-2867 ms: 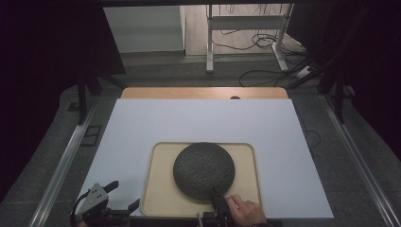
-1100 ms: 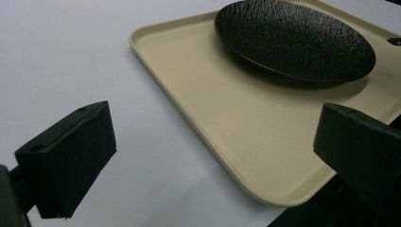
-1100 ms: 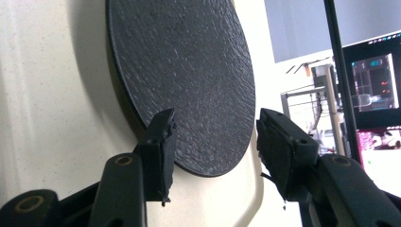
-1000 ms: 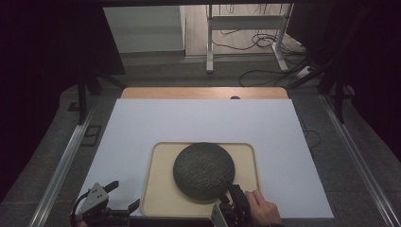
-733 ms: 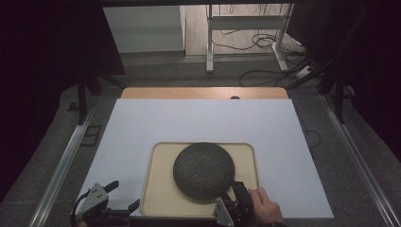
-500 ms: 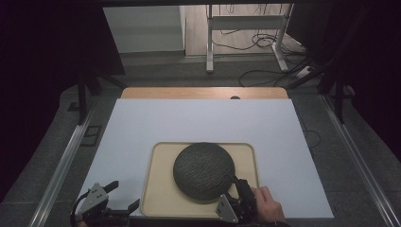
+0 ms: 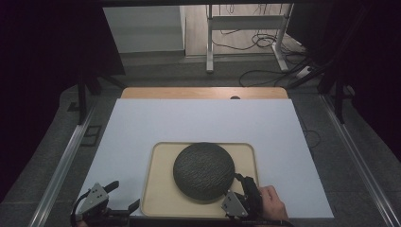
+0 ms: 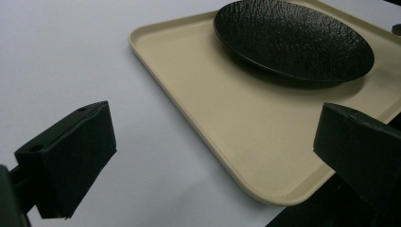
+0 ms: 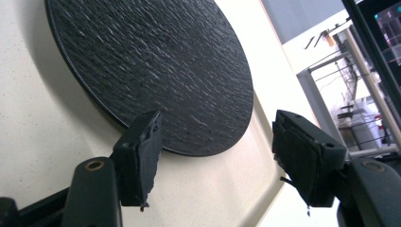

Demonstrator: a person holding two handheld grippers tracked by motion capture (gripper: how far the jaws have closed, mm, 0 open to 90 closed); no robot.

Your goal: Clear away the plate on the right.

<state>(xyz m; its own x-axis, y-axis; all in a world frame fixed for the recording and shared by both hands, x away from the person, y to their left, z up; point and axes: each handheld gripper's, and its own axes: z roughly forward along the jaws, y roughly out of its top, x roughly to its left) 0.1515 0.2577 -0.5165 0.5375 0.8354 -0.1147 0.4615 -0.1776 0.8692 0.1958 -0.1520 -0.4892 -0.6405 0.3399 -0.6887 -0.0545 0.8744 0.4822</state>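
Observation:
A round black textured plate lies on a beige tray near the table's front edge. My right gripper sits at the plate's near right rim, turned on its side, with a hand behind it. In the right gripper view the plate lies on the tray just beyond my right gripper. Its jaws have just been opening and press on nothing. My left gripper stands open at the tray's near left corner. In the left gripper view my left gripper straddles the tray, with the plate farther off.
The tray rests on a white mat that covers most of a wooden table. A metal rail runs along the left side. Cables and a desk frame stand on the floor beyond the table.
My right gripper has shifted a little to the right along the plate's near rim and its jaws have spread. The plate, the tray and my left gripper have stayed put.

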